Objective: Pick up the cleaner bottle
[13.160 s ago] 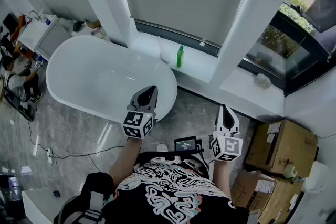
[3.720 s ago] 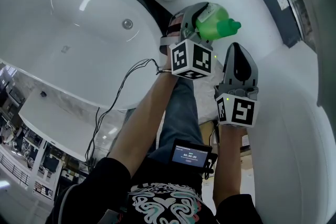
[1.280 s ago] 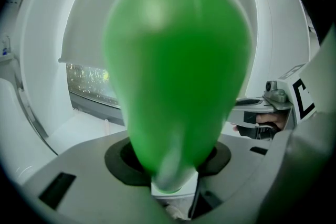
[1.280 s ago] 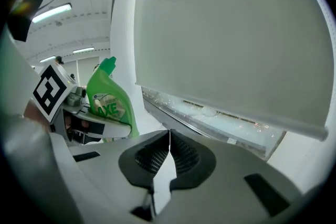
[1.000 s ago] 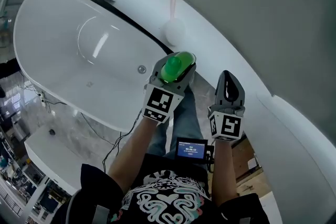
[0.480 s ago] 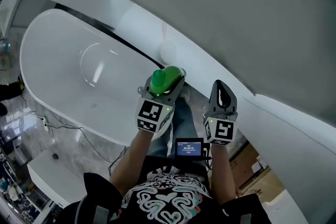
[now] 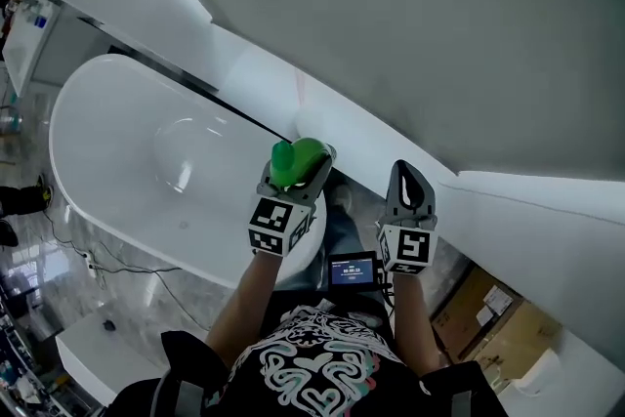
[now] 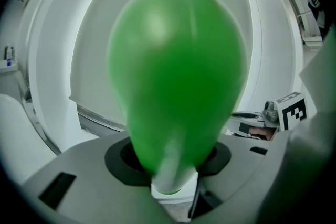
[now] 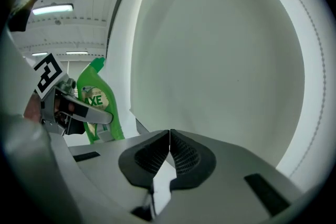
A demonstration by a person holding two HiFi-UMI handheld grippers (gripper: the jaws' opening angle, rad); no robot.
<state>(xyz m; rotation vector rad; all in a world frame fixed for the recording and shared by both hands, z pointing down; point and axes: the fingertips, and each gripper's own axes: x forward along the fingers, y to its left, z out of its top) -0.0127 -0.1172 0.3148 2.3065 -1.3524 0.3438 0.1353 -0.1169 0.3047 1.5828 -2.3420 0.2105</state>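
The green cleaner bottle [image 7: 296,159] stands upright in my left gripper [image 7: 299,173], which is shut on its body and holds it in the air in front of the white window ledge. In the left gripper view the bottle [image 8: 176,81] fills most of the picture, clamped between the two jaws. The right gripper view shows the same bottle [image 9: 98,105] from the side, with a printed label. My right gripper [image 7: 407,181] hovers to the right of it, shut and empty, its ribbed pads [image 9: 181,155] pressed together.
A white oval bathtub [image 7: 117,171] lies below and to the left. A white ledge [image 7: 391,151] and a grey wall run behind the grippers. Cardboard boxes [image 7: 493,317] sit at the lower right. A small screen [image 7: 352,269] hangs at the person's chest.
Both grippers have risen together, the left carrying the bottle. The head view has tilted, so the tub and ledge sit lower and further off than before.
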